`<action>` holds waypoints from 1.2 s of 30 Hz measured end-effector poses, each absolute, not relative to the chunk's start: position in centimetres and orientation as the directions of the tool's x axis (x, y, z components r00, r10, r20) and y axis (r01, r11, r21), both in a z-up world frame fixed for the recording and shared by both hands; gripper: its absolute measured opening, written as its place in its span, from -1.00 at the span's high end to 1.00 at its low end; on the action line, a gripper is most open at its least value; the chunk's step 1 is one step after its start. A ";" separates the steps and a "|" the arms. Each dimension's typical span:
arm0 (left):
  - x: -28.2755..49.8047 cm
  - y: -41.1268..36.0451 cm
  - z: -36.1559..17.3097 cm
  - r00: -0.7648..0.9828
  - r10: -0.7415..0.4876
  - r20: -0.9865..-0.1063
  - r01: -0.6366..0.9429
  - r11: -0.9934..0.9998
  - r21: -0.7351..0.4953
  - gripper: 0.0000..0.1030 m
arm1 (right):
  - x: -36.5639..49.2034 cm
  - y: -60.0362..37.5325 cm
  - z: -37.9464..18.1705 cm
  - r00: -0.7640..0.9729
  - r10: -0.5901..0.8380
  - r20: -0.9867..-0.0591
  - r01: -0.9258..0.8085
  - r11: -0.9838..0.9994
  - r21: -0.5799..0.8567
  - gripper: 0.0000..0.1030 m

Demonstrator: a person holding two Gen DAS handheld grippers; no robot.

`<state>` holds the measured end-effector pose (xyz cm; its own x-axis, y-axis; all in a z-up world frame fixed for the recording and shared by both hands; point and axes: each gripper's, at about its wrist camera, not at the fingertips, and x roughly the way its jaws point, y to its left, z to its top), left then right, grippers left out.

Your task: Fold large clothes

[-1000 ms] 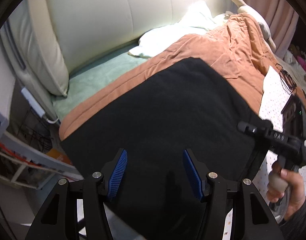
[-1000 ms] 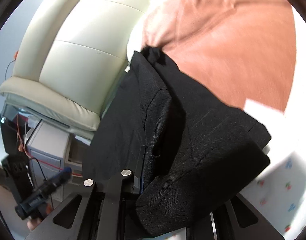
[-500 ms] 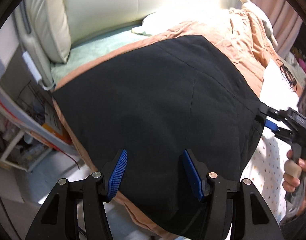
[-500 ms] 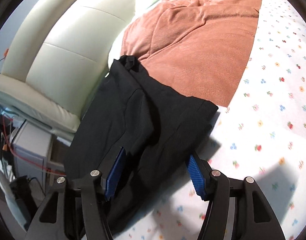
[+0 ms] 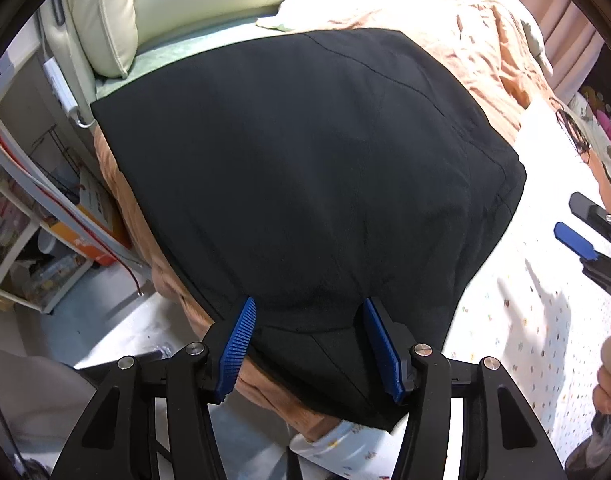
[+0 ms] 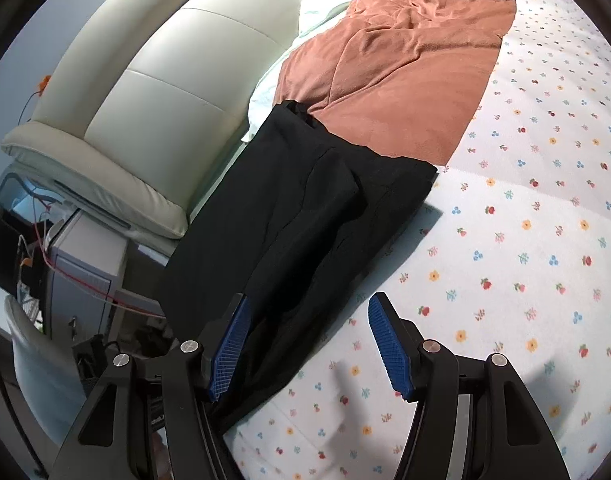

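Left wrist view: left claw (image 5: 307,322) gapes over folded black garment (image 5: 305,160) on bed (image 5: 525,320); right claw (image 6: 309,320) open, empty.

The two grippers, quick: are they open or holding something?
Left gripper: jaws open over the black garment, not pinching it.
Right gripper: jaws open, holding nothing, by the garment's edge.

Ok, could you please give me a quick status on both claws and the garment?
Both claws open, left claw, right claw. Black garment lies folded on the bed, unheld. Nothing in the way.
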<state>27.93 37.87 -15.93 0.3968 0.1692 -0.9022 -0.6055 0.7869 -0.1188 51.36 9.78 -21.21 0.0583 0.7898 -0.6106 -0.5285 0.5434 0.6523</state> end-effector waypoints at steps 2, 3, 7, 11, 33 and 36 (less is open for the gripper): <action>28.1 37.1 -15.9 0.387 0.179 -0.904 -0.598 0.796 -0.098 -0.03 | 51.2 8.7 -21.1 0.069 0.785 -0.615 -0.521 0.554 0.649 -0.19; 28.1 36.8 -15.9 0.384 0.180 -0.906 -0.597 0.797 -0.095 -0.02 | 51.2 8.1 -21.0 0.072 0.782 -0.619 -0.518 0.559 0.647 -0.19; 27.7 36.1 -15.0 0.389 0.209 -0.897 -0.616 0.783 -0.084 -0.01 | 50.5 5.8 -20.1 0.087 0.760 -0.644 -0.519 0.586 0.622 -0.42; 27.5 34.9 -13.8 0.402 0.224 -0.888 -0.623 0.778 -0.086 -0.03 | 49.6 3.0 -18.1 0.119 0.738 -0.664 -0.551 0.605 0.574 -0.46; 22.8 24.6 -3.2 0.600 0.297 -0.743 -0.526 0.846 -0.085 -0.74 | 45.7 -13.7 -8.0 0.291 0.706 -0.646 -0.646 0.643 0.412 -0.99; 22.0 23.1 -2.2 0.621 0.288 -0.729 -0.509 0.855 -0.096 -0.74 | 44.9 -16.0 -7.4 0.307 0.711 -0.633 -0.639 0.647 0.416 -0.99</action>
<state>22.03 23.15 -2.15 0.6210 0.2879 -0.7290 -0.5093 0.8552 -0.0961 44.94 -16.01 -7.43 0.3071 0.7106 -0.6330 -0.6393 0.6468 0.4159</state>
